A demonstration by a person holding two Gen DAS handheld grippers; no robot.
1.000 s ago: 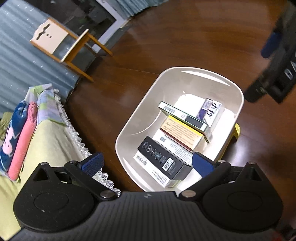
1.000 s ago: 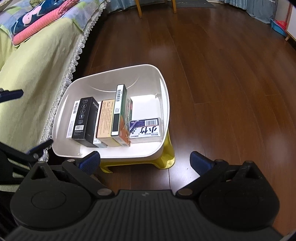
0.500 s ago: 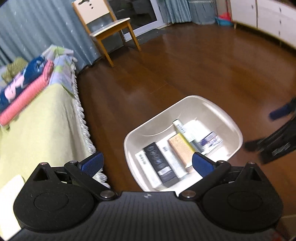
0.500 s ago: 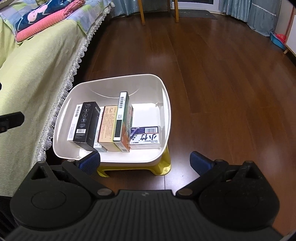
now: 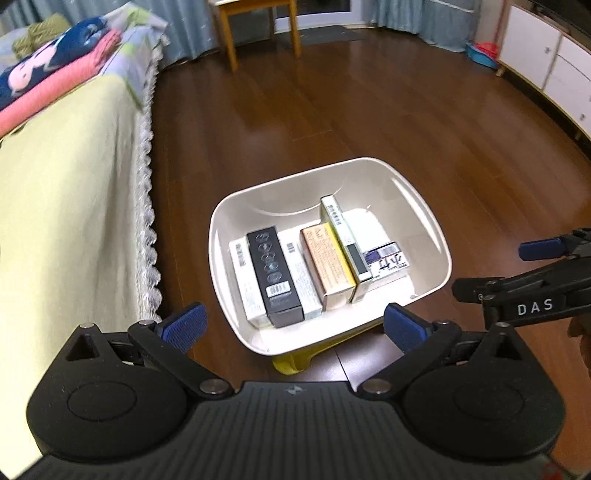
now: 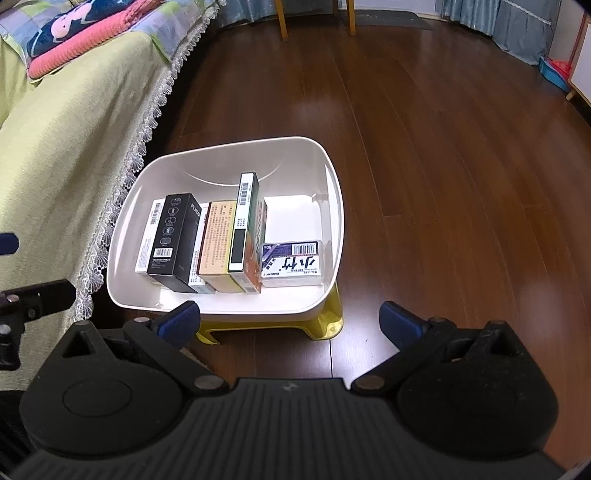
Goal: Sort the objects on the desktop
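Left gripper spread wide, blue pads far apart with nothing between them, hovering above the near rim of the white tub. Right gripper likewise wide open and empty, held over the tub's near edge, blue pads clear of everything. White tub resting on a yellow stool, which stands on the dark wooden floor just beside the lace-edged bedspread. Inside the tub, boxes packed side by side: black box lying on top of white boxes at the left, orange-tan box next to it, then a narrow green-and-white box standing on edge, then a small box with black characters at the right, near corner. Bare patch of tub bottom behind that small box. In the left wrist view, same order: black box, orange-tan box, narrow box, small box. Folded pink and blue blankets on the bed, well apart from the tub
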